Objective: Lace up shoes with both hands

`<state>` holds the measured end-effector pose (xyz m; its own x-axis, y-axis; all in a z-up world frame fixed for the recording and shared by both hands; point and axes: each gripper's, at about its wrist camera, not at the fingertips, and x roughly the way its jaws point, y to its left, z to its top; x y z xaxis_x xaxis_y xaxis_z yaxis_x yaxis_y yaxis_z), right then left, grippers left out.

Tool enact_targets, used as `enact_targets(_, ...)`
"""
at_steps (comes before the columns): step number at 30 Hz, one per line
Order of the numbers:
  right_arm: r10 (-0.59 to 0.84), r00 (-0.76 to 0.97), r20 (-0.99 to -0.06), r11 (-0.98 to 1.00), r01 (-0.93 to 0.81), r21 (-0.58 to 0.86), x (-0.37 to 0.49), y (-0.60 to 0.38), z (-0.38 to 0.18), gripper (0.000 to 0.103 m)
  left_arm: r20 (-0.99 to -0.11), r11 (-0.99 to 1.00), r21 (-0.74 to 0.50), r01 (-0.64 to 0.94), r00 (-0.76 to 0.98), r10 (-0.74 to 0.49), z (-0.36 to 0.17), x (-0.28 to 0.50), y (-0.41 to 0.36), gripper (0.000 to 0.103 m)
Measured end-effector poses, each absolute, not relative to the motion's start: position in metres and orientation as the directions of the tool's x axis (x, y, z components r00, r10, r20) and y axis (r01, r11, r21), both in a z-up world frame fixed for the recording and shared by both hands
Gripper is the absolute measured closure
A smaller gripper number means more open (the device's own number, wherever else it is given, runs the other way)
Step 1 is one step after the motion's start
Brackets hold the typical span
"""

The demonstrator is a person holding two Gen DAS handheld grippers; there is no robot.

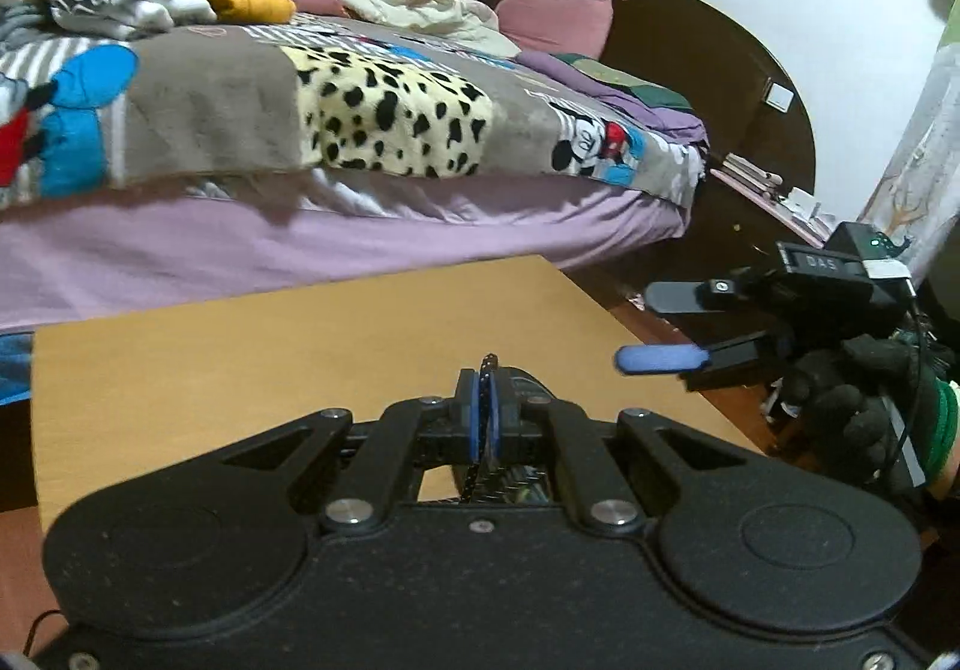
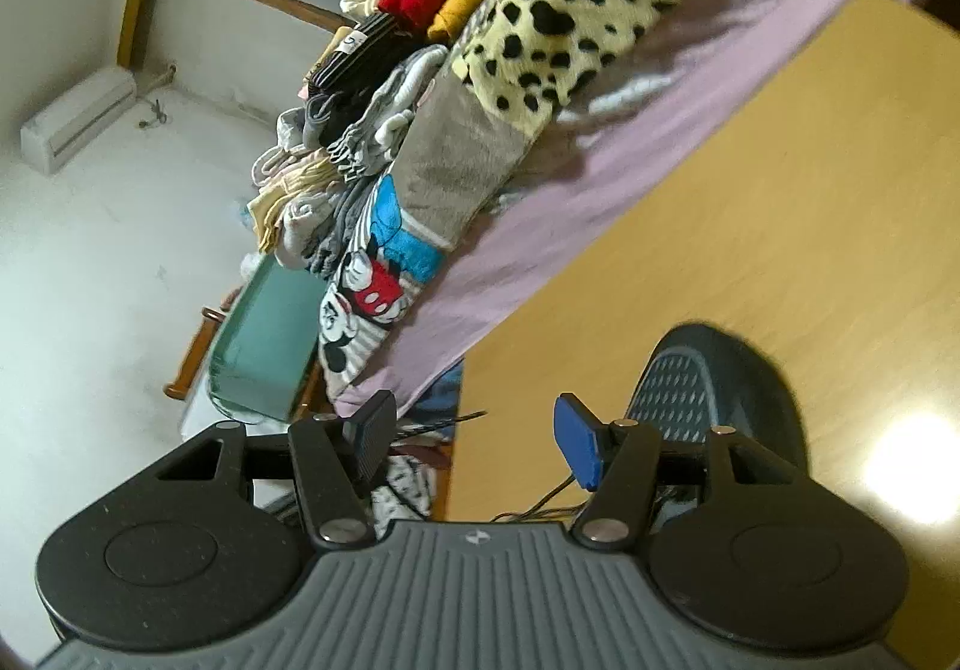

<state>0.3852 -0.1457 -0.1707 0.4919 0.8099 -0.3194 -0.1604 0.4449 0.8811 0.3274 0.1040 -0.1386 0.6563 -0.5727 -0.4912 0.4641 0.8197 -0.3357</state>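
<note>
Where the wooden table (image 1: 252,346) ends, a cluttered bed (image 1: 360,226) stands just beside

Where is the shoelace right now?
In the left wrist view the shoelace is pinched between the shut pads of the left gripper, bottom centre, above the wooden table, its tip sticking up past the fingertips.
</note>
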Motion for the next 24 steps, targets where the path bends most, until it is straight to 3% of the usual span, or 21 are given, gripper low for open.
enact_targets(10, 0.846, 0.501, -0.180, 0.171, 0.066, 0.983, 0.381, -0.140, -0.212, 0.045, -0.404, 0.713, -0.386, 0.585, 0.587, -0.701, -0.137, 0.315, 0.085, 0.101)
enact_targets(11, 0.845, 0.507, -0.171, 0.151, 0.081, 0.985, 0.380, -0.140, -0.215, 0.048, -0.406, 0.708, -0.384, 0.592, 0.580, -0.706, -0.138, 0.314, 0.083, 0.101)
enact_targets(13, 0.840, 0.519, -0.158, 0.128, 0.093, 0.987, 0.379, -0.140, -0.218, 0.066, -0.416, 0.702, -0.381, 0.602, 0.566, -0.712, -0.140, 0.314, 0.080, 0.101)
enact_targets(19, 0.828, 0.536, -0.164, 0.144, 0.080, 0.986, 0.377, -0.141, -0.218, 0.091, -0.455, 0.701, -0.366, 0.612, 0.539, -0.708, -0.145, 0.311, 0.076, 0.101)
enact_targets(24, 0.823, 0.536, -0.186, 0.193, 0.043, 0.980, 0.377, -0.141, -0.213, 0.098, -0.514, 0.710, -0.347, 0.613, 0.509, -0.691, -0.151, 0.313, 0.069, 0.101)
